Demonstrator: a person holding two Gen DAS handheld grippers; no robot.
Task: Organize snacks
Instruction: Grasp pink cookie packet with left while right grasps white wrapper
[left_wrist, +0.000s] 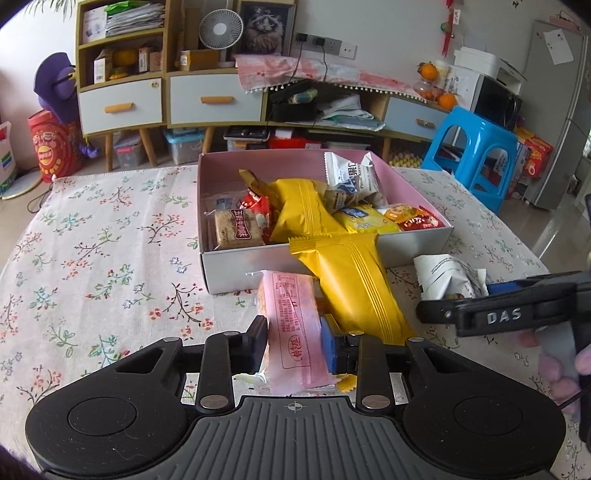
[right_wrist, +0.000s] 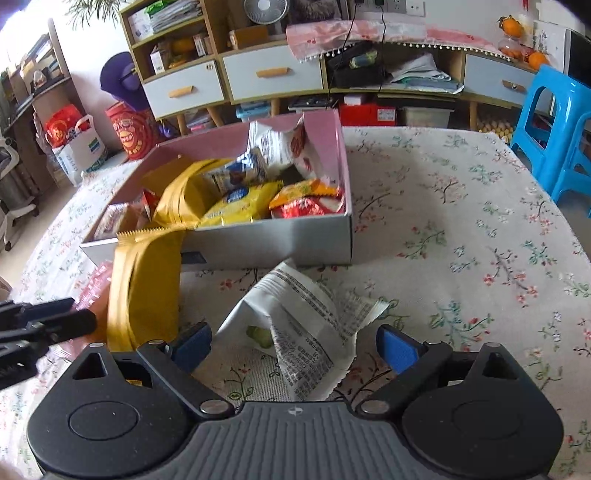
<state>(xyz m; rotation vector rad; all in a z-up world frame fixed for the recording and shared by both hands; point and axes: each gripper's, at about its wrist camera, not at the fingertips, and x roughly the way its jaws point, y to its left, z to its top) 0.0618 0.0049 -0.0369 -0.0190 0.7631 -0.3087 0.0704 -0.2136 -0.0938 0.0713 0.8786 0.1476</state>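
Left claw (left_wrist: 293, 341): clamped across pink snack packet (left_wrist: 295, 325), long axis toward box (left_wrist: 236, 271) | Right claw (right_wrist: 293, 345): apart, straddling white packet (right_wrist: 299, 328) on bench (right_wrist: 461, 229), apparently not touching | white packet nearer right hand

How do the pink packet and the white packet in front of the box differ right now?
The pink packet is flat and clamped in the left claw; the white packet is crumpled, lying loose between the right claw's open jaws. Both are outside the box, on the tablecloth.
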